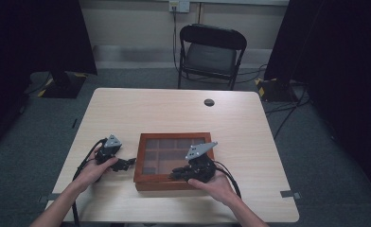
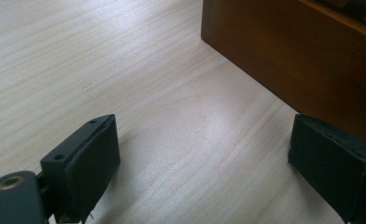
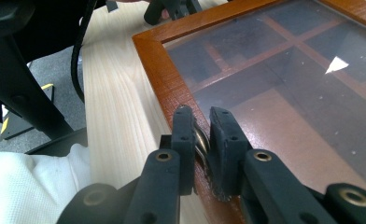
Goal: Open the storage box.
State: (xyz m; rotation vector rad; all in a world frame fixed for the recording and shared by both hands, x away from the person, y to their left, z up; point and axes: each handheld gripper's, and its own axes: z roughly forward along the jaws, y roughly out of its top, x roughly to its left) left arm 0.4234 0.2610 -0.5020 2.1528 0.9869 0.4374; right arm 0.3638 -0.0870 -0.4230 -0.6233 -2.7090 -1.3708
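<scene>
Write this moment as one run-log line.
left hand-held gripper: open, beside box | right hand-held gripper: shut on latch | lid: closed

A black folding chair (image 1: 212,54) stands beyond the table (image 1: 174,109).

Light wood table (image 1: 127,109) on grey carpet floor (image 1: 141,78). Black folding chair (image 1: 211,53) behind it, pale wall (image 1: 136,21) with socket (image 1: 179,5), black curtains (image 1: 37,33) both sides.
</scene>
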